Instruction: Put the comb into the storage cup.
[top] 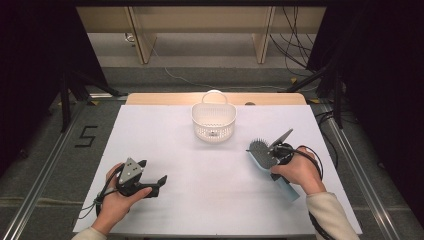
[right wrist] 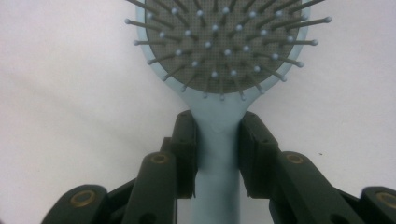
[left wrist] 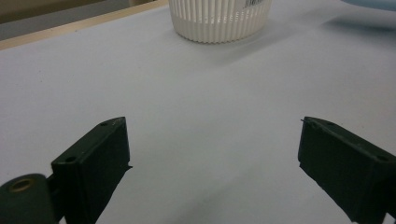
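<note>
My right gripper (right wrist: 217, 140) pinches the neck of the light blue hairbrush (top: 264, 154) near the table's (top: 210, 200) right edge, while my left gripper (left wrist: 212, 154) rests spread wide near its front left corner.

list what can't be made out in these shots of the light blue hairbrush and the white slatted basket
- Light blue plastic hairbrush: the right gripper view's top edge cuts off its head; in the high view the person's right hand covers part of its handle.
- White slatted plastic basket: the small dark item inside is too small to identify in the high view; the left gripper view's top edge cuts off the rim.
- Basket label: cropped, unreadable.
</note>
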`<state>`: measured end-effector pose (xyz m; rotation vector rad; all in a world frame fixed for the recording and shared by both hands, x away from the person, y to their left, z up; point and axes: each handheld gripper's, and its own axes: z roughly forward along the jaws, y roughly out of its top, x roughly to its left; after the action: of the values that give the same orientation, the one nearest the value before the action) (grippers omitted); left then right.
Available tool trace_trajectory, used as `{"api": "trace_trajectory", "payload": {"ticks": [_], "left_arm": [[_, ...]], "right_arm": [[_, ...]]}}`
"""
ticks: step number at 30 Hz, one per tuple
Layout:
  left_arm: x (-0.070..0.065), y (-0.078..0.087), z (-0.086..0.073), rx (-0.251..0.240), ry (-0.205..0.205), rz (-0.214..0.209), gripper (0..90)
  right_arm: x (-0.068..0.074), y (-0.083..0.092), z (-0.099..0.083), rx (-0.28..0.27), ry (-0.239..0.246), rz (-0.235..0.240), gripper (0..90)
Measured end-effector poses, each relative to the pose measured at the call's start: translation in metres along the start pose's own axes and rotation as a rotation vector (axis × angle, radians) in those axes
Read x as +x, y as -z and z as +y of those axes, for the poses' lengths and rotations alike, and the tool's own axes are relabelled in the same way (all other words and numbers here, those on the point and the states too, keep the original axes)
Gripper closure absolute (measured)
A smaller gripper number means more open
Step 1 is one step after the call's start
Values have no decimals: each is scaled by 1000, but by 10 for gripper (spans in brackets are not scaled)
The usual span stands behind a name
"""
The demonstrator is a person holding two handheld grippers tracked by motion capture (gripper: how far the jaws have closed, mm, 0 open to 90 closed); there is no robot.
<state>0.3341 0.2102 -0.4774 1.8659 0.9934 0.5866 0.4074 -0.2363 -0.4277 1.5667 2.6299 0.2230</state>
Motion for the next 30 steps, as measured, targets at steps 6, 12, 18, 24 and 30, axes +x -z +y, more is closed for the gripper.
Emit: {"api": "trace_trajectory", "payload": {"ticks": [6, 12, 18, 24, 30], "left_arm": [[0, 0, 0, 0, -1, 3, 86], [0, 0, 0, -1, 0, 3, 86], [0, 0, 0, -1, -1, 3, 87], [0, 0, 0, 0, -1, 3, 87], [0, 0, 0, -1, -1, 3, 87]], "right_arm": [[-1, 5, 0, -41, -15, 7, 704], [-3, 11, 0, -89, -28, 17, 704], [-4, 15, -1, -126, -31, 13, 703], [-5, 19, -1, -149, -37, 18, 703], [-7, 21, -1, -177, -45, 28, 703]]}}
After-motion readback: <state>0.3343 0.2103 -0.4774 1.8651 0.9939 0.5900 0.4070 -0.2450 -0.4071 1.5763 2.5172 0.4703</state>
